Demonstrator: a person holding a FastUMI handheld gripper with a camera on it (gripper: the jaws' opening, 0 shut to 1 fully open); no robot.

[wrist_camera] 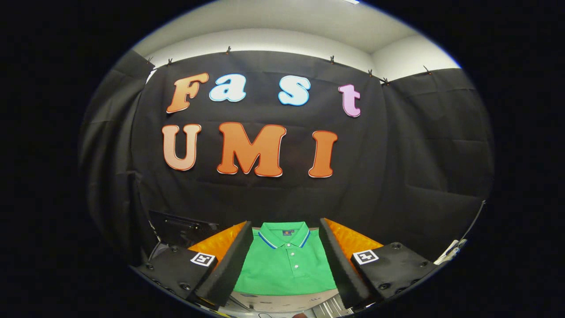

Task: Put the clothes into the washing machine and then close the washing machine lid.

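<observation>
1. Gripper view: the gripper [284, 260] had its jaws standing wide apart, with nothing pressed between them.
2. Each finger [229, 260] showed a dark foam pad on its inner face, an orange panel behind it, and a black mount carrying a small square black-and-white marker [202, 259].
3. Seen in the gap between the jaws lay a green polo shirt [284, 269], folded flat, its front facing up and its collar pointing away from the gripper.
4. The shirt's collar [282, 234] had blue and white striped trim, and a short row of white buttons [291, 258] ran down the placket below it.
5. Neither finger touched the shirt; the cloth lay lower than and ahead of the pads, and its side edges were hidden behind the two fingers.
6. The shirt rested on a pale tabletop [282, 298], a bare strip of which showed along the near edge, just in front of the shirt's hem.
7. Below that strip, nearest the gripper, some light grey and metallic surfaces [329, 307] were visible, but too little of them showed to tell what they were.
8. To the left, behind the left finger, stood a dark boxy object [181, 229] that could not be identified.
9. Beyond the shirt's collar hung the black cloth wall [419, 176] of the booth, with a white wall [282, 39] above it.
</observation>
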